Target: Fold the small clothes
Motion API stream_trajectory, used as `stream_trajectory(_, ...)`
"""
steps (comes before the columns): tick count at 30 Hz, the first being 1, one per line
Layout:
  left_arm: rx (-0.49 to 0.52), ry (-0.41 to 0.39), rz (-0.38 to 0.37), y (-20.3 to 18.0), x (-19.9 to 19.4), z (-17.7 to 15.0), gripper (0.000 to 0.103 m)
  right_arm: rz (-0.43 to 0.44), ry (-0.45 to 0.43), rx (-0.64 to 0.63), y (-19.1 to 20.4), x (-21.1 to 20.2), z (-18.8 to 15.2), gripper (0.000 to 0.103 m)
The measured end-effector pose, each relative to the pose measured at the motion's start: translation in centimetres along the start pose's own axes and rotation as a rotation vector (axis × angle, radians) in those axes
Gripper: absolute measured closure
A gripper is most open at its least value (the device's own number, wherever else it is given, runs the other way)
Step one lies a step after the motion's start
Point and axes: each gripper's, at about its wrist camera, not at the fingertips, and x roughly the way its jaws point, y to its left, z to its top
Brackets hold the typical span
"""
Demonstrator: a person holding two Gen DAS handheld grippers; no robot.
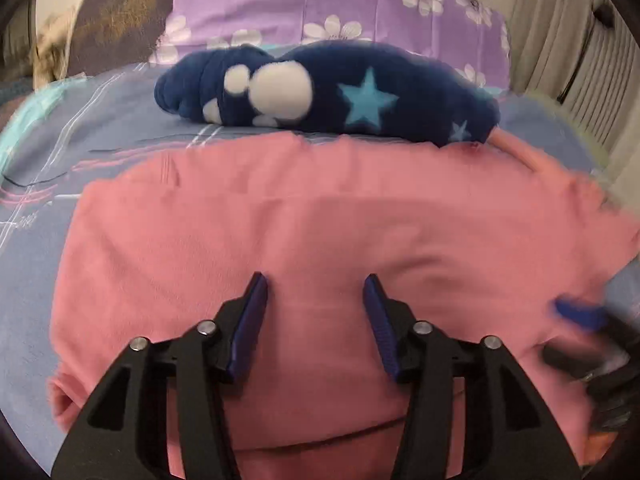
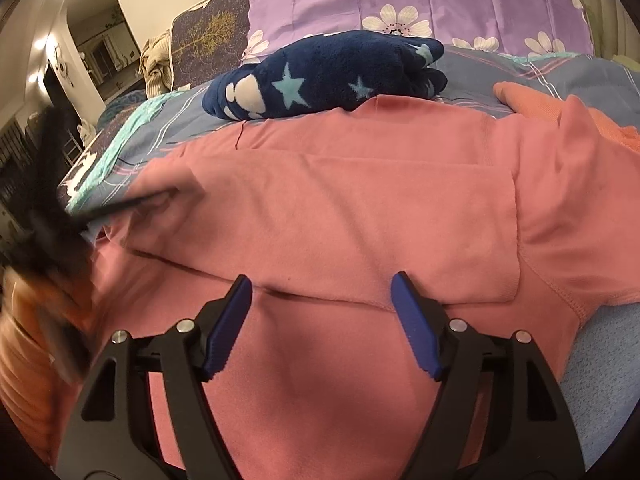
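A pink garment (image 1: 304, 232) lies spread on the bed, partly folded, with a folded flap edge running across it in the right wrist view (image 2: 320, 216). My left gripper (image 1: 316, 280) is open and empty just above the pink cloth. My right gripper (image 2: 320, 280) is open and empty above the fold edge. The right gripper shows blurred at the right edge of the left wrist view (image 1: 580, 316). The left gripper shows blurred at the left edge of the right wrist view (image 2: 48, 216).
A dark blue fleece bundle with stars (image 1: 328, 92) lies beyond the pink garment, also in the right wrist view (image 2: 328, 76). A purple flowered pillow (image 1: 328, 4) is behind it. The plaid blue bedsheet (image 1: 100, 120) surrounds the clothes. An orange cloth (image 2: 532, 100) lies at right.
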Motion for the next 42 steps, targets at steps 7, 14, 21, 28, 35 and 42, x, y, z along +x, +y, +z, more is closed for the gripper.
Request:
stream_trajectory(7, -0.044, -0.012, -0.035, 1.1, 0.2, -0.6, 0.046, -0.252, -0.15, 0.127, -7.5, -9.0, 2.0, 0.065)
stream_trajectory(14, -0.031, -0.013, -0.026, 0.5, -0.2, -0.3, 0.044, -0.548, -0.321, 0.542, -24.1, -20.7, 3.2, 0.068)
stream_trajectory(21, -0.019, -0.012, -0.039, 0.3, -0.2, -0.2, 0.036, -0.438, -0.368, 0.92, -35.5, -23.0, -0.8, 0.07)
stream_trajectory(28, -0.012, -0.01, -0.044, 0.1, -0.2, -0.3, 0.033, -0.432, -0.36, 0.957, -37.2, -21.9, -1.1, 0.08)
stream_trajectory(35, -0.011, -0.01, -0.045, 0.1, -0.2, -0.3, 0.032, -0.406, -0.503, 0.906, -35.8, -24.9, -0.3, 0.101)
stream_trajectory(42, -0.017, -0.012, -0.059, 0.2, -0.3, -0.3, 0.03, -0.177, -0.525, 0.677, -27.2, -23.3, 5.5, 0.101)
